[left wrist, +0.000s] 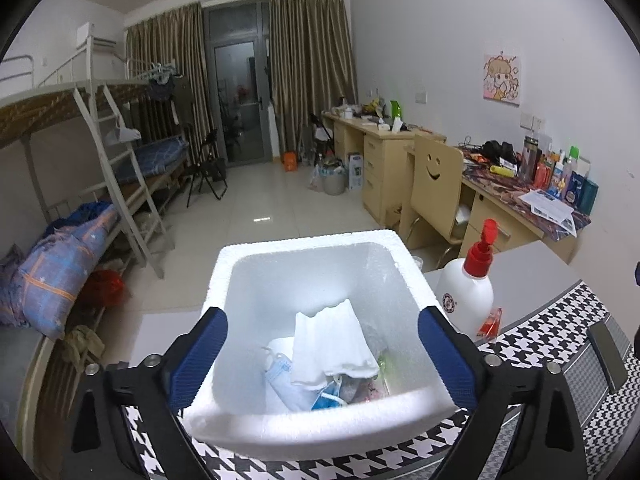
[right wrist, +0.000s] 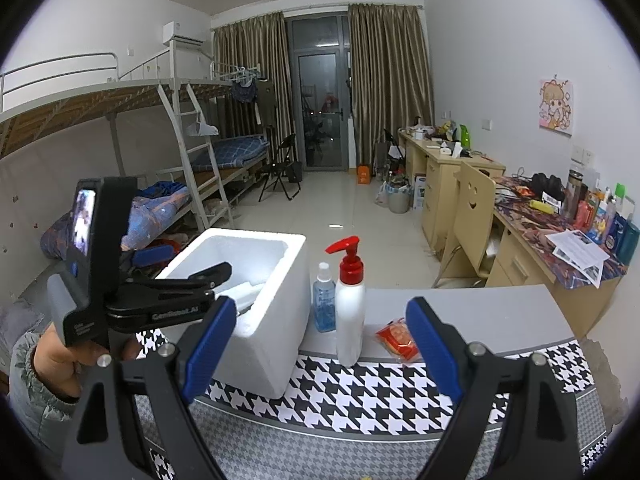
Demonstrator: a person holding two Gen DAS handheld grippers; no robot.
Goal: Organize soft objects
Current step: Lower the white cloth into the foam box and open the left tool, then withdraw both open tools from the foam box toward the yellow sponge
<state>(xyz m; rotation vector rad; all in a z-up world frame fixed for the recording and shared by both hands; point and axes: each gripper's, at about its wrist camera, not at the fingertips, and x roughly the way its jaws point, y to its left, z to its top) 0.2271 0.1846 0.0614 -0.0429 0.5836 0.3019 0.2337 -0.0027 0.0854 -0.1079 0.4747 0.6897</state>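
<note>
Both pairs of jaws stand spread wide and grip nothing. The left gripper (left wrist: 322,354) hangs above the white foam box (left wrist: 240,264), pointing down into it, where a folded white cloth (left wrist: 330,344) lies on top of blue face masks (left wrist: 286,384) and other soft items. That placing step looks finished. The right gripper (right wrist: 320,344) hovers level over the houndstooth table mat (right wrist: 360,396), facing a white pump bottle (right wrist: 350,312), a small blue bottle (right wrist: 324,304) and a red packet (right wrist: 398,340). Next, probably, the packet must be reached, pinched lightly and carried to the box, if it counts as soft.
</note>
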